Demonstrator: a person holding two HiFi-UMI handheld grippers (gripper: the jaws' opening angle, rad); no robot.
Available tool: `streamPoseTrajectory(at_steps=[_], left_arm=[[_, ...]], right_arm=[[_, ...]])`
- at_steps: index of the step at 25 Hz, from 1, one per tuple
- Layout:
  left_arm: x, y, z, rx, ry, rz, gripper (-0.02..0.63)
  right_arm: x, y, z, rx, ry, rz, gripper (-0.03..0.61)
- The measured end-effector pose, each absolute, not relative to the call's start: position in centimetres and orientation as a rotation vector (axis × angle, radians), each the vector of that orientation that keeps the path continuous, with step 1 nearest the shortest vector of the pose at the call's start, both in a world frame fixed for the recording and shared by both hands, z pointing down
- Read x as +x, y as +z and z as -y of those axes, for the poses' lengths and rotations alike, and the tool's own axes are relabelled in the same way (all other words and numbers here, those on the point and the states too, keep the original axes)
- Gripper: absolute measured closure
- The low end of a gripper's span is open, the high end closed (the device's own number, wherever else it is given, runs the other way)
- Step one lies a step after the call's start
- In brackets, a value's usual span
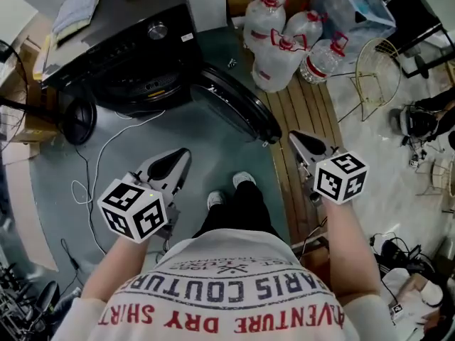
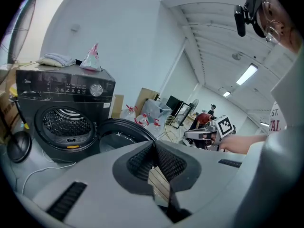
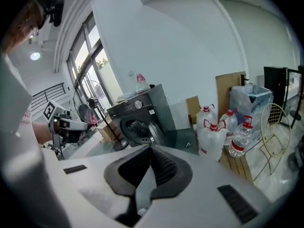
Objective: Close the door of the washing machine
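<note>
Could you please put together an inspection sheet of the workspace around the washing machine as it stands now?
Surface: grey-green floor, with a wooden slatted strip along its right.
Job's things: black front-loading washing machine; its round dark door stands wide open.
Clutter: clear plastic water jugs with red caps beyond the door; pale wire basket; folded cloth on top of the machine.
Grippers: left gripper and right gripper both shut and empty, neither touching the door.
Cables: thin white cable looping on the floor before the machine.
Surroundings: black round stand left of the machine.
</note>
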State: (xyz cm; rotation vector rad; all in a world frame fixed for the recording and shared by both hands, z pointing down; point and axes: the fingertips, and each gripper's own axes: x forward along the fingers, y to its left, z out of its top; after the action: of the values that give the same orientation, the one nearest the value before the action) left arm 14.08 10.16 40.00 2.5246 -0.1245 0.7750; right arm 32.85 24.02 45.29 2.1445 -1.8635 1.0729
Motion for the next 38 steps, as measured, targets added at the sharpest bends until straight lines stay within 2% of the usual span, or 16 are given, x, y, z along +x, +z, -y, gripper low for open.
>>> streamPoseTrajectory(at_steps=[9, 19, 38], left_arm=[[15.8, 42.4, -7.7, 2.452, 0.815, 0.27, 0.58], [15.0, 43.3, -6.0, 2.365, 0.836, 0.472, 0.58], [13.7, 44.6, -6.7, 2.265, 0.796, 0.675, 0.58]], right_arm=[[38.2, 54.1, -20.2, 1.891, 0.979, 1.76, 0.555], [39.4, 61.1, -20.1, 1.588, 0.996, 1.789, 0.555], [38.0, 64.0, -20.4, 1.443, 1.073, 1.867, 0.555]])
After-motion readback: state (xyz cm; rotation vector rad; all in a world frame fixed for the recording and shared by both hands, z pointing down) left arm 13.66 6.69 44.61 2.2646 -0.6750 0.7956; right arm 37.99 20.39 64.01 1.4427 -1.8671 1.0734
